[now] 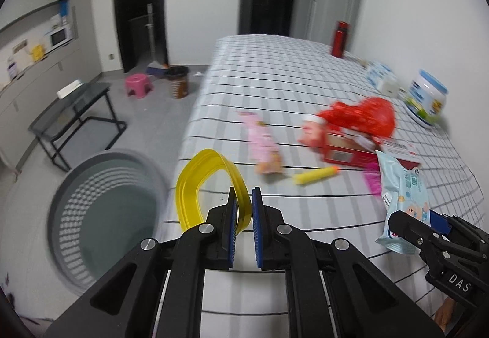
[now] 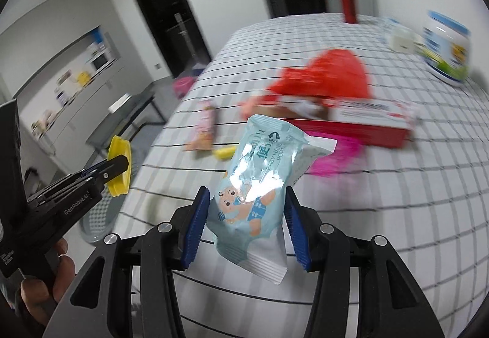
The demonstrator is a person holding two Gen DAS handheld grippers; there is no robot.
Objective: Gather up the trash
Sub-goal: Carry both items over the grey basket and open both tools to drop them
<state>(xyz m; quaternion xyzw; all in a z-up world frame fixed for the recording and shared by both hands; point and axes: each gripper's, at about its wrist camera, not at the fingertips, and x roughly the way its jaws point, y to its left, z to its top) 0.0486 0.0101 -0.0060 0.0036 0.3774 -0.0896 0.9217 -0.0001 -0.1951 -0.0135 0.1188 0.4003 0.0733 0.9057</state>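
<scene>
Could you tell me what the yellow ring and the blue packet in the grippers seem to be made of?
Yellow ring: looks like thin translucent plastic, glossy; the cloth's lines show faintly through its band.
Blue packet: seems to be soft plastic film, shiny; it wrinkles, throws a bright glare and ends in a crimped seal. What is inside cannot be seen.

The right gripper (image 2: 246, 226) grips a pale blue wet-wipes pack (image 2: 255, 185) between its blue pads, above the near edge of the checked tabletop (image 2: 397, 200). At the left, the left gripper (image 2: 117, 168) pinches a yellow ring (image 2: 120, 165), beyond the table's left edge and over a grey basket (image 2: 97, 224). Behind the pack lie a pink item (image 2: 336, 157), a red box (image 2: 360, 124), a red bag (image 2: 330, 75) and a pink snack wrapper (image 2: 203, 130). A white tub (image 2: 446, 47) stands near the far right edge.
</scene>
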